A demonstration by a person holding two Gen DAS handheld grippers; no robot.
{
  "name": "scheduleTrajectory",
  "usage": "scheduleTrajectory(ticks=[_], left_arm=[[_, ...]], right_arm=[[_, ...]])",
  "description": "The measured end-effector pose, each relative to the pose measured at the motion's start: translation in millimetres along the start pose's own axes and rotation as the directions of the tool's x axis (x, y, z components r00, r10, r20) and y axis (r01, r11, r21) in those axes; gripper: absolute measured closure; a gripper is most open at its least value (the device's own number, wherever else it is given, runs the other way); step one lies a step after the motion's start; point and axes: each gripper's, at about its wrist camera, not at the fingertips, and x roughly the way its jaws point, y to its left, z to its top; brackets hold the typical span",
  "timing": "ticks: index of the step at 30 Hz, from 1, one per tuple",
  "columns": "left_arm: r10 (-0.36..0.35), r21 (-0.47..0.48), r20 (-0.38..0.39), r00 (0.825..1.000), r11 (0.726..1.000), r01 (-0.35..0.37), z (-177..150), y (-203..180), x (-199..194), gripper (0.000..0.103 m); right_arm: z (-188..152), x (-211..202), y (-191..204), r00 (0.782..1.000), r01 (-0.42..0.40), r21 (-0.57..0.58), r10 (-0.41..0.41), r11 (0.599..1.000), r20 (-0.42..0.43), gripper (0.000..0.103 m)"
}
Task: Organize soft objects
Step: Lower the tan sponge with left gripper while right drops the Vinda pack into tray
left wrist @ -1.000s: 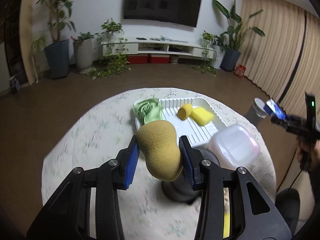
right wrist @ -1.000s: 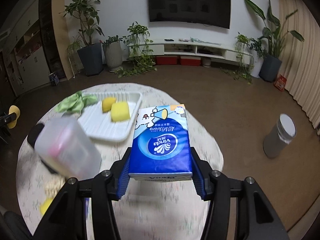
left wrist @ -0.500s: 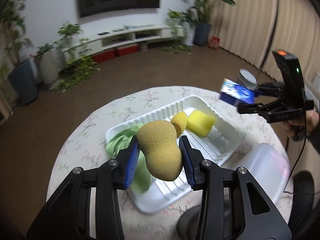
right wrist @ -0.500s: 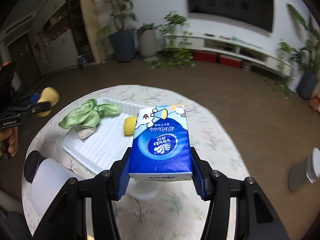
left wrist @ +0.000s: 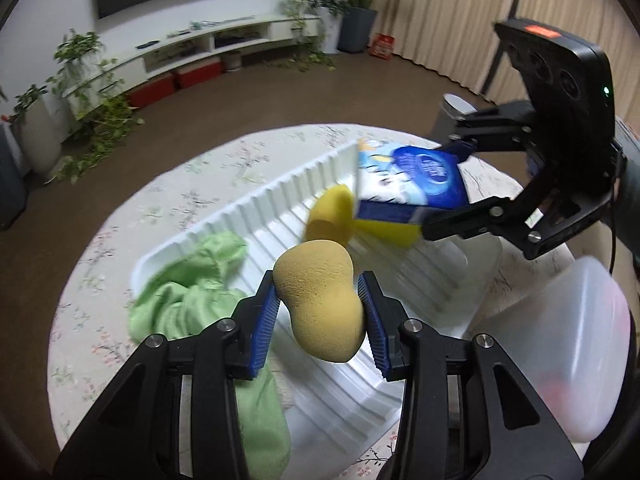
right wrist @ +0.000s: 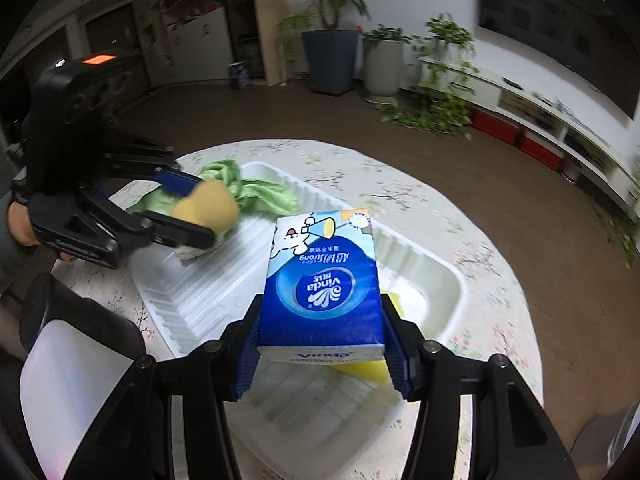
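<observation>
My left gripper (left wrist: pixel 320 308) is shut on a tan peanut-shaped sponge (left wrist: pixel 322 300) and holds it over the near end of the white ribbed tray (left wrist: pixel 288 188). It also shows in the right wrist view (right wrist: pixel 184 210). My right gripper (right wrist: pixel 322 336) is shut on a blue tissue pack (right wrist: pixel 322 284) and holds it over the tray's (right wrist: pixel 456 280) other end; the pack shows in the left wrist view (left wrist: pixel 408 184). In the tray lie a green cloth (left wrist: pixel 192 288), a small yellow sponge (left wrist: pixel 332 216) and a yellow block sponge (left wrist: pixel 388 232).
The tray sits on a round table with a floral cloth (left wrist: pixel 168 200). A translucent plastic container (left wrist: pixel 560 352) stands close by at the table's edge, beside my left gripper. A grey bin (left wrist: pixel 452 116) stands on the floor beyond.
Both grippers have moved in over the tray from opposite sides, each still holding its object. The tissue pack now hangs over the yellow sponges.
</observation>
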Motion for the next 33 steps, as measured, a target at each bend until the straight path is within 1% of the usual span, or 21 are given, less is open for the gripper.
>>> scheduleTrajectory(ticks=[3,8,12,16,19,27,33], left_arm=[[-0.022,0.024,-0.022,1.0,0.999,0.022,-4,-6,7,0.064],[-0.015,0.037,-0.054,0.998,0.999,0.017,-9,-8,17,0.062],[0.002,0.023,-0.068,0.998,1.0,-0.001,-14,-5,19,0.062],[0.006,0.013,-0.095,0.995,1.0,-0.005,-24,-2,21,0.062],[0.003,0.005,-0.113,0.994,1.0,-0.003,-32,-1,23,0.061],[-0.027,-0.091,-0.099,0.995,0.996,0.018,-48,4,17,0.061],[-0.023,-0.133,-0.097,0.995,0.991,0.01,-61,5,7,0.061]], right_arm=[[-3,8,4,1.0,-0.022,-0.035,0.022,0.999,-0.018,0.047],[-4,17,10,0.998,-0.042,-0.076,0.038,0.996,-0.047,0.047],[-3,24,10,0.997,-0.043,-0.102,0.036,0.994,-0.068,0.047],[-6,35,8,0.994,-0.034,-0.131,0.02,0.991,-0.107,0.047],[-6,37,6,0.994,-0.041,-0.135,0.026,0.99,-0.106,0.047],[-3,37,9,0.992,-0.066,-0.16,0.049,0.985,-0.112,0.047],[1,41,15,0.992,-0.082,-0.194,0.061,0.977,-0.113,0.047]])
